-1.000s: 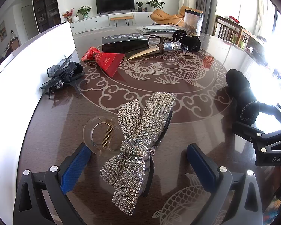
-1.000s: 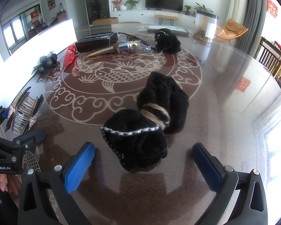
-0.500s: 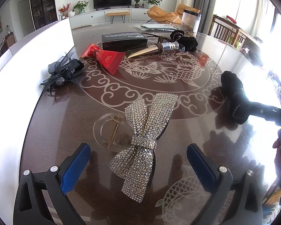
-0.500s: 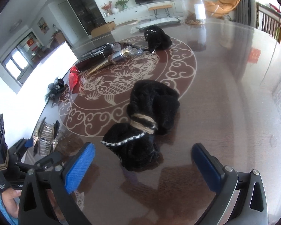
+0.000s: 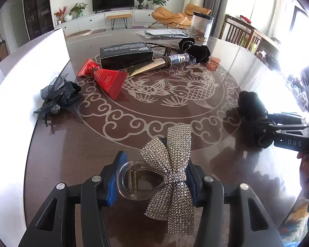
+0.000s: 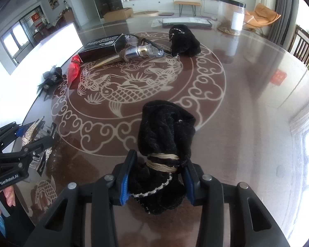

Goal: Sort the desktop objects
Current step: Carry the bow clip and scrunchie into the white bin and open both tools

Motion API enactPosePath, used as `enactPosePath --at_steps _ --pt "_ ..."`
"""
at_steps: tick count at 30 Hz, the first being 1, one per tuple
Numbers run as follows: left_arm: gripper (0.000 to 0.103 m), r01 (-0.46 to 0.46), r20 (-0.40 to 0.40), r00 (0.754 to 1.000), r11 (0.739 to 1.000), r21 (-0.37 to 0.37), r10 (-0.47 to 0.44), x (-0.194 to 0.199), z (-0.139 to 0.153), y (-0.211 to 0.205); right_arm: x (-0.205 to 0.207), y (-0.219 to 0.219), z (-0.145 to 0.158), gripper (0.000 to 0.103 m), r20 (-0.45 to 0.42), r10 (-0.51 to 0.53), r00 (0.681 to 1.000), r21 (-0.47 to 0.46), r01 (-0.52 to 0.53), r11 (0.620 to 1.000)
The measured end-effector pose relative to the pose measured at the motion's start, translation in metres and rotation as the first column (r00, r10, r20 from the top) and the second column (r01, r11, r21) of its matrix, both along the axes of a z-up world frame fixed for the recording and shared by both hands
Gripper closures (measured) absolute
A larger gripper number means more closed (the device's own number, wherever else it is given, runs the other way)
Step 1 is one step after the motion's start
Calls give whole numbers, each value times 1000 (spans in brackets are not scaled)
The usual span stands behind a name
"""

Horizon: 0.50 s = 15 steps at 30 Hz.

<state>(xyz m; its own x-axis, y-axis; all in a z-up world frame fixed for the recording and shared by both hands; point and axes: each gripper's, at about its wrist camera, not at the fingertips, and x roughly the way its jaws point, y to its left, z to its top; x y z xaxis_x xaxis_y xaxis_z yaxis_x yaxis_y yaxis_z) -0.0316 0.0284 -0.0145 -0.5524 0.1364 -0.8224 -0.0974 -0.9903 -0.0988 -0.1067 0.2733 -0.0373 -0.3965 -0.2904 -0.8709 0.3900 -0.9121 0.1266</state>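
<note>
Blue pads of the left tongs (image 5: 153,182) are drawn in close on a hair clip (image 5: 152,180), one pad against its clear plastic loop and the other against the knot of its rhinestone bow, so the tongs are gripping it near the front edge of the worktop (image 5: 76,144). The bow's tails hang down between the black arms, and its upper wings fan out over the patterned circle. The right tongs (image 6: 156,180) are likewise narrowed onto a black velvet pouch (image 6: 164,135), pads pressing either side just below its cord-wrapped neck, with the pouch's gathered top standing up above them. Well beyond both, toward the far side, lie a black box (image 5: 126,54), a red tube (image 5: 107,79) just in front of it, and a gold tube (image 5: 154,64) touching the box's right end. A second black pouch (image 6: 184,41) sits behind the gold tube, and a black ribbon bow (image 5: 57,97) rests apart at the left edge beside a white board (image 5: 26,70).
</note>
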Motion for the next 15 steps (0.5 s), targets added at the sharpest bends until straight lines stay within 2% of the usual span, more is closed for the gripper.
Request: enactPosePath --at_steps 3,7,10,15 --pt "51 -35 -27 999 998 45 37 15 5 -12 14 12 6 62 -11 2 1000 -10 -2 1000" --pt "51 -105 -56 992 988 114 112 33 23 -32 24 12 9 62 21 34 999 -59 -33 998" --pt "51 -147 -105 980 974 170 166 44 56 -49 25 -10 28 62 -8 83 997 -87 -84 993" --pt "51 -220 -204 945 960 176 254 65 128 -102 22 -86 81 62 -101 227 969 -139 -240 961"
